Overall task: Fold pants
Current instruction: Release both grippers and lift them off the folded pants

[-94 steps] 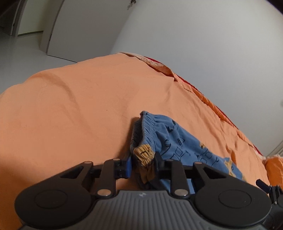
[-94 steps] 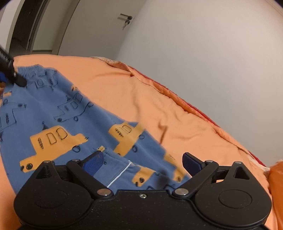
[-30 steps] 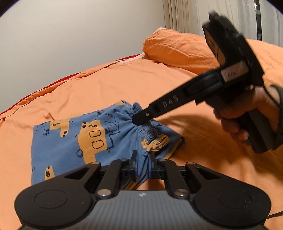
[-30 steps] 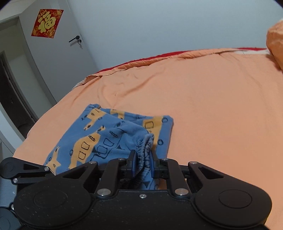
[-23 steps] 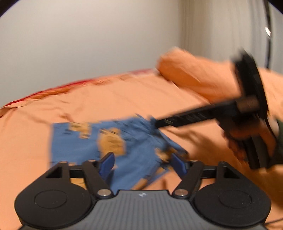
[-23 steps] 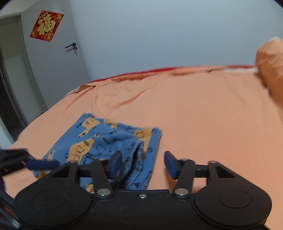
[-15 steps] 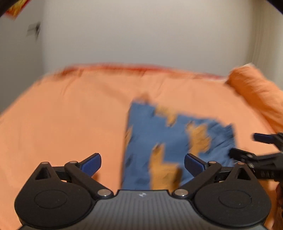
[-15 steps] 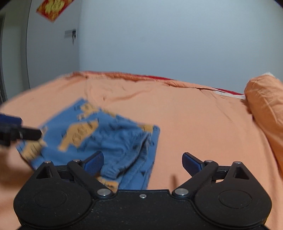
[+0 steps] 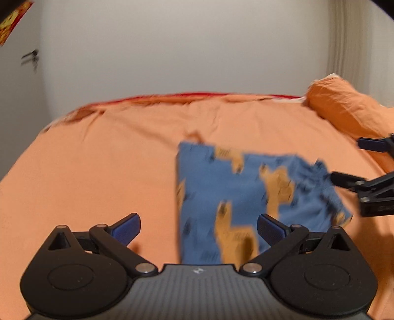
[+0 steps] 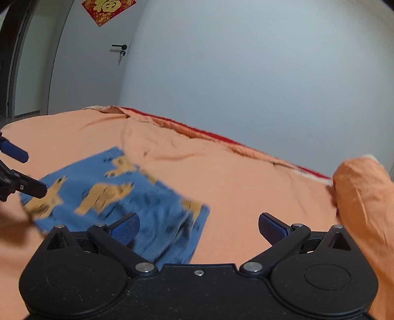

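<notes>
Both claws let go since a second ago. Left wrist: left claw (image 9: 198, 227) wide, empty; blurred folded pants (image 9: 236, 204) on bed (image 9: 98, 160); pillow (image 9: 344, 108) right. Right wrist: right claw (image 10: 198, 226) wide, empty; pants (image 10: 138, 204) partly hidden behind it.

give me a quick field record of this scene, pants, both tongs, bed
pants: blue pants with orange vehicle print, folded into a flat packet on the bed
surface: orange bedsheet
pillow: orange pillow at the right end of the bed
left tongs: left tongs open, nothing between the pads, above the near edge of the pants
right tongs: right tongs open, nothing held
background: red paper decoration on the door
</notes>
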The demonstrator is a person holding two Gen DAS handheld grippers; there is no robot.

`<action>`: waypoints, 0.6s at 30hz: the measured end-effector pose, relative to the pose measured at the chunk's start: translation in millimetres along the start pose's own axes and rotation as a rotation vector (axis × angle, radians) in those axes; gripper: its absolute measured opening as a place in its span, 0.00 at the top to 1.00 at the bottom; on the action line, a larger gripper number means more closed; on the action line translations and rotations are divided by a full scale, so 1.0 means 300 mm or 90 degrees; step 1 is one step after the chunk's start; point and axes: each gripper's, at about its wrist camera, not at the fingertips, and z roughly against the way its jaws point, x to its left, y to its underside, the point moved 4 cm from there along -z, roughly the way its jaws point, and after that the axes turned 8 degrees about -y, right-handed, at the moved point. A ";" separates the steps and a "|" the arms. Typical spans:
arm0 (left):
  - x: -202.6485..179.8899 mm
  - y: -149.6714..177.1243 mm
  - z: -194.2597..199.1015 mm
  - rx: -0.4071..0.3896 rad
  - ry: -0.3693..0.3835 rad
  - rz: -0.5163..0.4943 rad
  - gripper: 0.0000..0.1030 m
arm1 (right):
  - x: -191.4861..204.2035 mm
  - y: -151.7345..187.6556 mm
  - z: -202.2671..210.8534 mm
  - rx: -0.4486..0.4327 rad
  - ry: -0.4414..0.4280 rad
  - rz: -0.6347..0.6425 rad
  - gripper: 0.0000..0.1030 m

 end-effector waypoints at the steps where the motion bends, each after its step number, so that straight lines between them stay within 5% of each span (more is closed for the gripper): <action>1: -0.029 -0.038 -0.024 -0.012 0.005 -0.019 0.00 | -0.006 -0.008 -0.044 0.005 0.005 0.010 0.01; 3: -0.082 -0.099 -0.110 -0.019 -0.005 -0.068 0.00 | -0.027 0.001 -0.142 0.045 0.031 0.030 0.01; 6: -0.115 -0.125 -0.296 0.047 -0.058 -0.140 0.00 | -0.077 0.040 -0.216 0.069 0.030 0.002 0.01; 14: -0.001 -0.176 -0.289 -0.001 -0.019 -0.045 0.00 | -0.072 -0.026 -0.100 0.033 0.011 -0.035 0.01; 18: -0.026 -0.141 -0.347 0.054 -0.078 -0.094 0.00 | 0.042 0.021 -0.060 0.076 -0.017 -0.031 0.01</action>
